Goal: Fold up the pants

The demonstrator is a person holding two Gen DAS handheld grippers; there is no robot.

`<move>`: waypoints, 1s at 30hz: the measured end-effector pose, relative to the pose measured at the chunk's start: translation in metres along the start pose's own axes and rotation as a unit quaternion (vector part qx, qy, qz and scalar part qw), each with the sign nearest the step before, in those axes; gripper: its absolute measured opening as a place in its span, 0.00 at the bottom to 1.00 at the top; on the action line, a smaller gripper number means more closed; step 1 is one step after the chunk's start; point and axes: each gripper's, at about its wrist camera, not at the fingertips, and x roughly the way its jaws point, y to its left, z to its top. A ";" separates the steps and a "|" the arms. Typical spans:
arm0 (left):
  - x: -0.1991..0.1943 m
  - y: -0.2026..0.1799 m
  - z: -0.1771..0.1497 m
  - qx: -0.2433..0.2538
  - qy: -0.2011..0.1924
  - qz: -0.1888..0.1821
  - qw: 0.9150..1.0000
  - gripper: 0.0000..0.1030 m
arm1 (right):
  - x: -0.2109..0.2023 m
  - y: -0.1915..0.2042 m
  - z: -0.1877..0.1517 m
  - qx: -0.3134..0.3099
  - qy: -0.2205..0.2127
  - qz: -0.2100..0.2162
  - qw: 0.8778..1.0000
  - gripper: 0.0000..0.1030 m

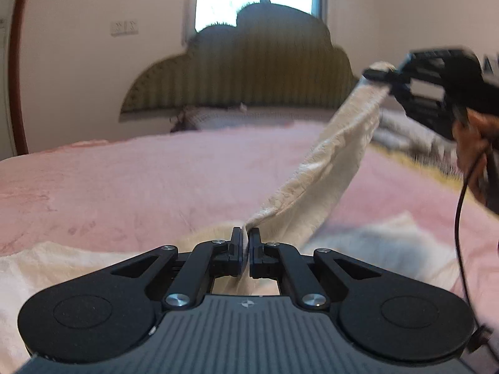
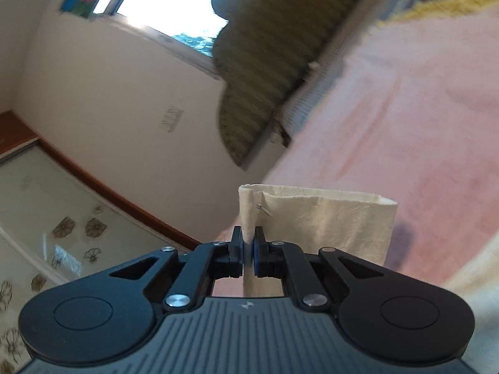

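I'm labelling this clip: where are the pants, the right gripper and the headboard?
pants (image 1: 327, 168), left wrist view, lifted stretch of fabric.
right gripper (image 2: 248, 249), right wrist view, between its fingertips.
headboard (image 1: 249, 71), left wrist view, striped middle.

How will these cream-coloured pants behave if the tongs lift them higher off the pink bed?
The cream crinkled fabric pants look floppy: the stretch between the left tongs and right tongs sags and twists. They probably weigh little, since thin pinches hold them up. The crinkled weave likely resists slipping, though the hem curls loosely.
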 end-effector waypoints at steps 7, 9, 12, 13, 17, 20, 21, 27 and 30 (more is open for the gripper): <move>0.006 -0.038 -0.036 0.112 0.123 -0.106 0.980 0.03 | -0.088 -0.028 -0.037 0.002 -0.031 -0.111 0.993 0.06; 0.012 -0.048 -0.057 0.127 0.152 -0.117 0.973 0.04 | -0.111 -0.073 -0.062 0.077 -0.018 -0.176 0.981 0.06; 0.011 -0.057 -0.064 0.150 0.149 -0.116 0.971 0.03 | -0.144 -0.116 -0.098 0.160 -0.026 -0.207 0.965 0.06; 0.010 -0.057 -0.063 0.150 0.146 -0.119 0.971 0.03 | -0.150 -0.119 -0.104 0.168 -0.029 -0.209 0.963 0.06; 0.008 -0.050 -0.054 0.134 0.145 -0.127 0.972 0.03 | -0.159 -0.111 -0.108 0.157 -0.039 -0.208 0.965 0.06; 0.001 -0.052 -0.058 0.141 0.146 -0.135 0.970 0.04 | -0.159 -0.102 -0.105 0.133 -0.037 -0.216 0.967 0.06; 0.000 -0.055 -0.061 0.152 0.148 -0.135 0.968 0.05 | -0.159 -0.102 -0.104 0.130 -0.036 -0.218 0.967 0.06; -0.002 -0.057 -0.068 0.163 0.152 -0.137 0.965 0.05 | -0.156 -0.110 -0.106 0.125 -0.014 -0.237 0.963 0.07; -0.003 -0.057 -0.067 0.171 0.150 -0.140 0.964 0.05 | -0.155 -0.097 -0.103 0.080 -0.004 -0.261 0.962 0.09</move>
